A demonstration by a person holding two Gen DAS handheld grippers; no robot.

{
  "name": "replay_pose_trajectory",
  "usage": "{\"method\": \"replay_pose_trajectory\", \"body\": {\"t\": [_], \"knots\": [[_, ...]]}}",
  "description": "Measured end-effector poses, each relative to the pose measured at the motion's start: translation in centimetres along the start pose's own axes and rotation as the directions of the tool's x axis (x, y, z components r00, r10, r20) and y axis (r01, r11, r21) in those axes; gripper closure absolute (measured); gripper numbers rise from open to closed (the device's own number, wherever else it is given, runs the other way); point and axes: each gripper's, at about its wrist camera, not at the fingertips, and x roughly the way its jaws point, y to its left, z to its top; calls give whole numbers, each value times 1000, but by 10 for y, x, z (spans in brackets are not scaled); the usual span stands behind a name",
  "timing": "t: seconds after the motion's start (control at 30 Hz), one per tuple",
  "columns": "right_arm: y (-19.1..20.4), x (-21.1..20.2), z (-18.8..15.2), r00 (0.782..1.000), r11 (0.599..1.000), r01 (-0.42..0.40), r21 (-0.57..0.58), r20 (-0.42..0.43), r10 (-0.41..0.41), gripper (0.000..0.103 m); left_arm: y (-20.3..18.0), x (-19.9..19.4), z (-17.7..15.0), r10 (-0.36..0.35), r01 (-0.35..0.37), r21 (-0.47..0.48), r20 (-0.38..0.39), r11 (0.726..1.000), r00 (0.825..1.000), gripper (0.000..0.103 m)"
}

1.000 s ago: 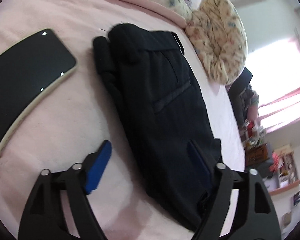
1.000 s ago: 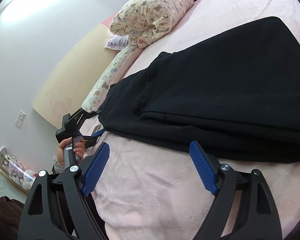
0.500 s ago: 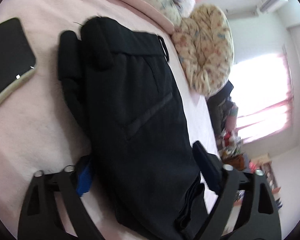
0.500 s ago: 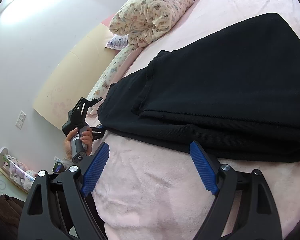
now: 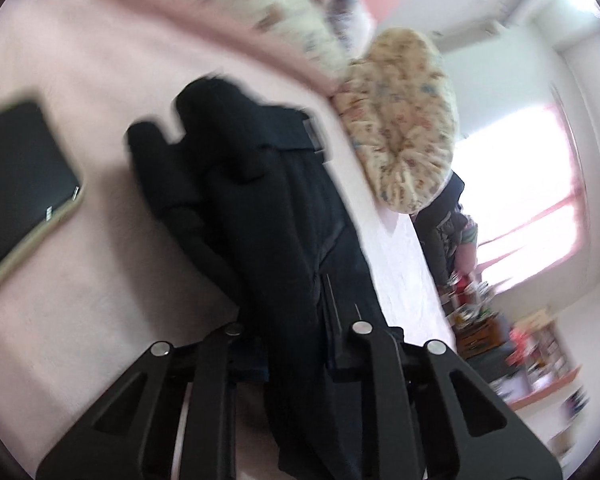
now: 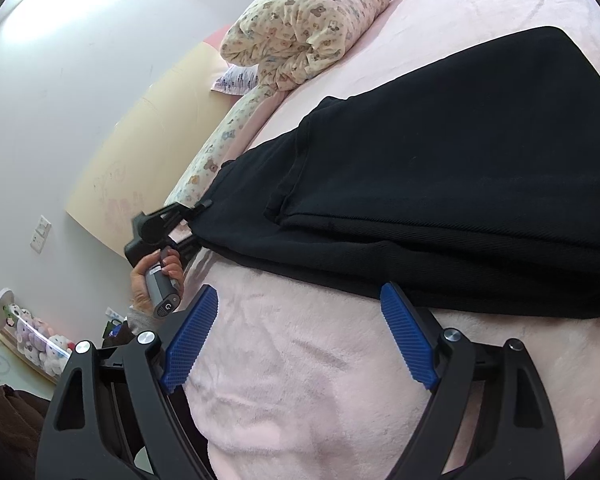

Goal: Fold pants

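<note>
Blur smears most of the left wrist view, so edges of the black pants (image 5: 268, 216) read softly there. The left tongs (image 5: 296, 344) have closed in on a bunched fold of the pants; the dark cloth fills the narrow gap between the fingers and hides both pads, and the lower run of the fabric drops out of sight behind the black frame toward 6 o'clock. The waistband end, with a belt loop faintly visible, lies toward 12 o'clock on the pink bed (image 5: 80, 300). A dark phone (image 5: 16, 184) at 9 o'clock is cut off by the lens edge. The patterned pillow (image 5: 404, 120) sits at 1 o'clock, and the shelves at 4 o'clock are too blurred to read.

The right wrist view is sharp. The right tongs (image 6: 300, 340) stand wide apart over bare pink bed (image 6: 300, 392), holding nothing, with the blue pad (image 6: 408, 336) at 5 o'clock just beside the hem of the pants (image 6: 460, 168). The pants lie in folded layers from 9 to 3 o'clock, their far end cut off at the frame edge. At 9 o'clock the left hand (image 6: 156, 276) and left tongs (image 6: 192, 216) meet the pants' corner.
</note>
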Motion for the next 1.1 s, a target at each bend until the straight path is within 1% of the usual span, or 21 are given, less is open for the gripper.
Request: {"method": "replay_pose_trajectory", "body": {"t": [0.03, 0.1, 0.17, 0.27, 0.33, 0.37, 0.43, 0.53, 0.57, 0.63, 0.77, 0.8, 0.83, 0.87, 0.9, 0.97, 1.0, 1.07, 1.1], "knots": [[0, 0, 0, 1000, 1000, -2, 3, 0, 2, 17, -10, -4, -2, 5, -6, 45, 20, 999, 1000, 86], [1, 0, 1, 1000, 1000, -10, 10, 0, 10, 17, -22, -12, -5, -8, 4, 92, 45, 996, 999, 86], [3, -4, 2, 1000, 1000, -23, 18, 7, 23, 17, -29, -16, -8, -9, 3, 116, 49, 993, 999, 86], [8, -14, 4, 998, 998, -53, 15, 37, 53, 17, -38, -13, -1, 21, -22, 147, 12, 989, 1000, 86], [10, -23, 6, 996, 997, -71, 15, 60, 70, 17, -51, -9, 10, 51, -45, 185, -28, 982, 998, 86], [10, -26, 7, 995, 997, -77, 17, 68, 76, 17, -63, -8, 14, 79, -67, 227, -44, 972, 996, 87], [11, -32, 9, 993, 996, -85, 22, 85, 83, 17, -84, -6, 17, 111, -91, 291, -53, 952, 992, 87], [10, -45, 12, 988, 995, -96, 42, 128, 90, 17, -120, -6, 13, 142, -119, 387, -33, 914, 989, 87], [10, -51, 13, 985, 994, -100, 50, 147, 92, 17, -139, -6, 8, 155, -132, 441, -17, 888, 988, 87], [10, -62, 15, 979, 993, -108, 57, 181, 96, 17, -163, -7, -3, 165, -143, 509, 1, 849, 986, 87], [6, -87, 21, 961, 989, -124, 74, 257, 101, 17, -222, -9, -36, 166, -149, 674, 40, 723, 985, 87], [5, -91, 23, 957, 988, -128, 82, 273, 101, 17, -240, -10, -49, 155, -139, 722, 44, 678, 987, 87], [3, -97, 24, 951, 987, -131, 89, 291, 100, 17, -254, -11, -62, 144, -128, 756, 44, 642, 989, 87], [0, -106, 26, 943, 986, -136, 99, 318, 98, 17, -273, -12, -80, 125, -103, 799, 36, 592, 992, 87], [-2, -113, 27, 936, 985, -138, 107, 338, 95, 17, -284, -12, -94, 110, -82, 824, 24, 560, 994, 87], [-7, -131, 28, 917, 985, -119, 128, 396, 60, 17, -306, -13, -128, 80, -22, 870, -20, 493, 997, 87], [-8, -139, 29, 907, 986, -102, 131, 420, 38, 17, -319, -12, -154, 65, 25, 891, -61, 452, 996, 87], [-10, -158, 29, 879, 988, -65, 140, 477, -10, 17, -328, -8, -187, 62, 76, 911, -110, 406, 992, 87], [-11, -166, 28, 866, 987, -61, 146, 499, -20, 17, -330, -2, -210, 70, 105, 921, -142, 376, 987, 87]]}}
